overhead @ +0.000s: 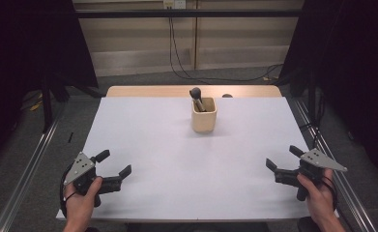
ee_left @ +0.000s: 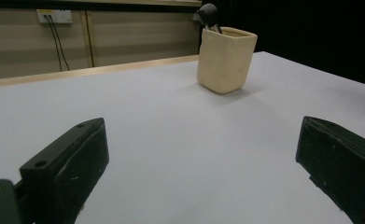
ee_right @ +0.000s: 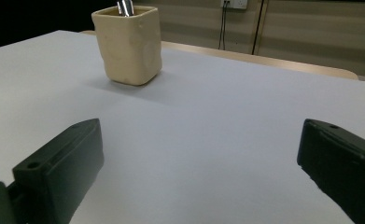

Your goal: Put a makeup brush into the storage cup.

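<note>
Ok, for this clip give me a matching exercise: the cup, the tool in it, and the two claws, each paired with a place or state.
Things:
1. cream cup
2. dark-headed tool
3. left claw
4. right claw

Places or states:
A. open, at the table's near right edge
B. standing upright toward the far middle of the table
C. open, at the table's near left corner
D. sticking out of the cup's top

Pairs: 1-B, 2-D, 3-C, 4-A

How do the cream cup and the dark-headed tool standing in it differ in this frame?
The cream cup is pale, squarish and wide; the dark-headed tool is slim, with a rounded dark head. The cup stands upright on the white table; the tool leans inside it, head above the rim. Both sit at the far middle of the table, apart from the open left gripper and right gripper.
</note>
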Available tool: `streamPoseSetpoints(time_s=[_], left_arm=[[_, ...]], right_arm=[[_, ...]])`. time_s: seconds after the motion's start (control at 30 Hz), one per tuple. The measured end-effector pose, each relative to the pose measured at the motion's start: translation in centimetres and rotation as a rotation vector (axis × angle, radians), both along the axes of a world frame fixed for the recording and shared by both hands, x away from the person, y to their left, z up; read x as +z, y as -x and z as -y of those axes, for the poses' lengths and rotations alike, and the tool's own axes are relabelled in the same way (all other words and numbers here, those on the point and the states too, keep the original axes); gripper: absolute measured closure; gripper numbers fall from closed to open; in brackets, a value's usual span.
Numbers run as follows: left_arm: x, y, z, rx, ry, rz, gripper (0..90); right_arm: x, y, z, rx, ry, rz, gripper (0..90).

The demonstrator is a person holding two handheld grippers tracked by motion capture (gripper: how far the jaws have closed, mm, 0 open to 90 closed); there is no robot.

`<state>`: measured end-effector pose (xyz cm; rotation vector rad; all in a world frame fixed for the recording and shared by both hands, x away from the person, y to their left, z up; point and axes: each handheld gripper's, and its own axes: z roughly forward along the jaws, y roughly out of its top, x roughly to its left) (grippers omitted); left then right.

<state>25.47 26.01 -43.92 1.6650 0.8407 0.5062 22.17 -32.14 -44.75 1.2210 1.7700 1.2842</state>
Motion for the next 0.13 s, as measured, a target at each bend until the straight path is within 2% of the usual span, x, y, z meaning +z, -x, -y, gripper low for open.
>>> streamPoseSetpoints(time_s=[0.13], left_arm=[[-0.02, -0.09, 0.06, -0.002, -0.002, 0.000, 2.6]], right_arm=[[-0.20, -0.19, -0.36, 0.009, 0.008, -0.009, 0.0]])
